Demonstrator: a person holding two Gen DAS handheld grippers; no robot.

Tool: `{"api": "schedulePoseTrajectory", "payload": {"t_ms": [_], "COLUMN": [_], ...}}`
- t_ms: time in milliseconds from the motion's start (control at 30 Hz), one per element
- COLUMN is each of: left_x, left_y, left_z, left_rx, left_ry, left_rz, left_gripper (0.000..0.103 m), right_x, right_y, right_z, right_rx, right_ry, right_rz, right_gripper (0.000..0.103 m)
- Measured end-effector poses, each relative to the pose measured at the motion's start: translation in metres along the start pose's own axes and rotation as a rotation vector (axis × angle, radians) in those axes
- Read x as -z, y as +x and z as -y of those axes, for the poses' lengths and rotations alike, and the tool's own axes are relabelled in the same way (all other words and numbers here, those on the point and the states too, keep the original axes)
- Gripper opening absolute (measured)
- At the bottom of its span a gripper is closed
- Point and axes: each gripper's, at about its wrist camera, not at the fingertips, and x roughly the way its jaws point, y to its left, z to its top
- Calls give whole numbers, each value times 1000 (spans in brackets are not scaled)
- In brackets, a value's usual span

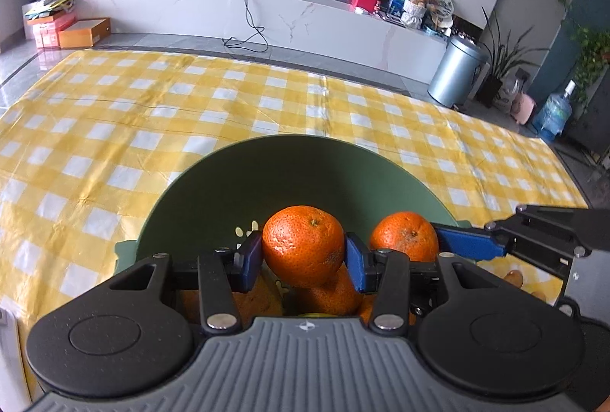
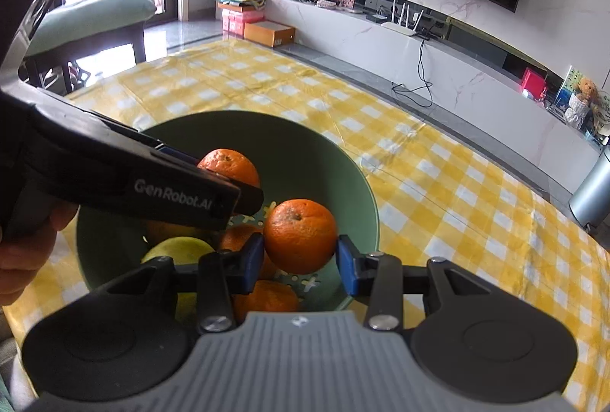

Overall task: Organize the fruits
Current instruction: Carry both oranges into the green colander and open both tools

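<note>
Right hand-held gripper (image 2: 300, 251) has an orange (image 2: 300, 235) pinched between its blue pads, low center of frame, over the green bowl (image 2: 343, 168). Left hand-held gripper (image 2: 213, 179) pokes in from the left edge, gripping another orange (image 2: 228, 166) above the same bowl. A green fruit (image 2: 177, 248) sits lower left in the bowl.

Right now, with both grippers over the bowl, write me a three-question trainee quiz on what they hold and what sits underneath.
1. True or false: the left gripper is shut on an orange.
2. What does the right gripper hold? A) a pear B) an orange C) nothing
3. Fill in: both grippers hang over a green ____ on the yellow checked tablecloth.

Key
1. True; its blue pads press both sides of the fruit.
2. B; its orange sits between the blue pads.
3. Bowl; it already holds more oranges and a yellow-green fruit.
</note>
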Motion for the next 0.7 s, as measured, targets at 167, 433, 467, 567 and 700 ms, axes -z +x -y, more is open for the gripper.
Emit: {"api": "schedulePoseTrajectory", "payload": {"t_ms": [167,433,467,567,700], "left_x": [-1,0,0,1,2], "left_y": [7,11,11,11,10], "left_z": [4,6,6,8,8], "left_rx": [-4,-6,-6,-17,-16], "left_ry": [45,62,60,69,75], "left_rz": [-24,-28,-25,-18,-14], "left_gripper": [51,52,52,53,55], "right_x": [-4,-9,-11,-13,-13], "right_y": [7,18,19,21,20], "right_z": [2,-3,-3,-5,-7], "right_rx": [-8,-20,-20,-16,-14], "right_ry": [-23,-57,-59,-76,-94], "right_rz": [-33,-82,-88,-103,-114], "right_gripper": [39,39,39,39,40]}}
